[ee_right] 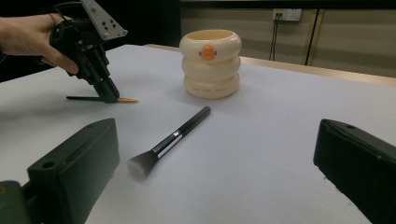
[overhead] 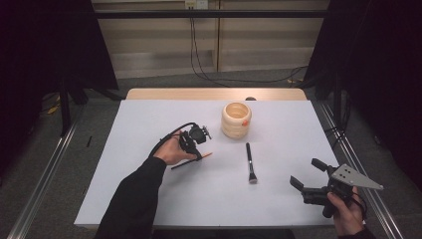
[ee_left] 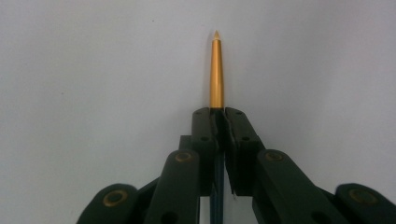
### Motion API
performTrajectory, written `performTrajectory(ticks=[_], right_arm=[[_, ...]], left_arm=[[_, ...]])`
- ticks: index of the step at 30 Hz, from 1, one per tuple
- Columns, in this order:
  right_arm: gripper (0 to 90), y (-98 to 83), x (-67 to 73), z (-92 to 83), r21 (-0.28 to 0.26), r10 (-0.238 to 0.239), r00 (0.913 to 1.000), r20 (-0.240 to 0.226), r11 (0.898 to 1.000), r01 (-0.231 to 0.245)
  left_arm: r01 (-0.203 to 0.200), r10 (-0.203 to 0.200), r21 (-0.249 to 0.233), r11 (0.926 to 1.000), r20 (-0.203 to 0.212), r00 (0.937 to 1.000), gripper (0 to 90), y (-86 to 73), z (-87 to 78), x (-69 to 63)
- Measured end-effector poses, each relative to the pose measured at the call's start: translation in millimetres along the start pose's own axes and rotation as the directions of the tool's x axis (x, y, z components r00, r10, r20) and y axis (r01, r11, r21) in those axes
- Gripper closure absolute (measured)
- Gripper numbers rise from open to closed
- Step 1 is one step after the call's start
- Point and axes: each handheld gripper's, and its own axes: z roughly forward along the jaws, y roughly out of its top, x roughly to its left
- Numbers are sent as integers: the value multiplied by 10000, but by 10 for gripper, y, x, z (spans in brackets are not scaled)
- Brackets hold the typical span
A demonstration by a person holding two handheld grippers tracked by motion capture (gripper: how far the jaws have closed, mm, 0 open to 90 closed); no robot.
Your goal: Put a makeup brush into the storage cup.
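Thing in hand: a thin pencil-like stick (ee_left: 216,70) with a dark shaft and a gold-orange tapered tip, judged to be a slim make-up pencil or brush handle.
Landmark: the cream ringed pot (overhead: 236,119), standing upright toward the far side of the tabletop (overhead: 149,199).
Place of the pencil: it is seen lying flat on the tabletop, to the left of the pot and nearer the person, well apart from the pot.
Left hand-held gripper (overhead: 198,150): its jaws are closed onto the pencil just behind the gold tip, with the tip sticking out beyond the pads and the dark shaft running back between the jaws.
Pencil against that gripper: it is pinched in line with the jaws, pointed straight ahead in the left gripper view.
Right hand-held gripper (overhead: 306,174): it is held wide apart with nothing between its jaws, to the right of the pot and near the front edge.
Brush (ee_right: 168,142): a black-handled make-up brush is left lying between the pot and the right hand-held gripper, its bristles toward the person.
Handling, judged: the pencil is taken to be light, stiff and smooth, so a swivel or slip in the pads is to be expected.
Grip point, judged: a hold nearer the middle would balance it better; the fine tip is best spared any pressure.
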Motion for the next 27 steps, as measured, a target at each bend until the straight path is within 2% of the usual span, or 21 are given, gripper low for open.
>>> performTrajectory(ticks=[3,9,16,19,20,21,22,27], right_arm=[[0,0,8,4,35,24,10000,-47,10000,-24],[0,0,12,4,78,-5,10000,-29,10000,5],[0,-3,6,7,81,1,10000,-10,10000,-1],[0,-2,8,8,100,-15,10000,-37,9999,15],[0,-2,7,8,125,-11,10000,-52,9999,12],[0,-3,7,8,135,27,10000,-51,9999,-26],[0,-3,7,8,120,31,10000,-26,9999,-31],[0,-2,8,8,123,24,10000,-55,9999,-23]], left_arm=[[236,-237,-120,9996,-16,9997,833,-1,10,-15],[149,-148,-141,9998,59,9999,834,-10,3,8],[285,-278,-268,9992,254,9993,836,-25,-5,38],[156,-149,-212,9997,340,9993,836,-27,-17,58],[331,-320,-339,9989,318,9990,836,-30,-9,47],[297,-289,-221,9993,341,9990,836,-29,-20,51],[523,-513,-280,9982,353,9981,836,-36,-17,36],[540,-532,-207,9983,363,9979,836,-58,-48,60]])
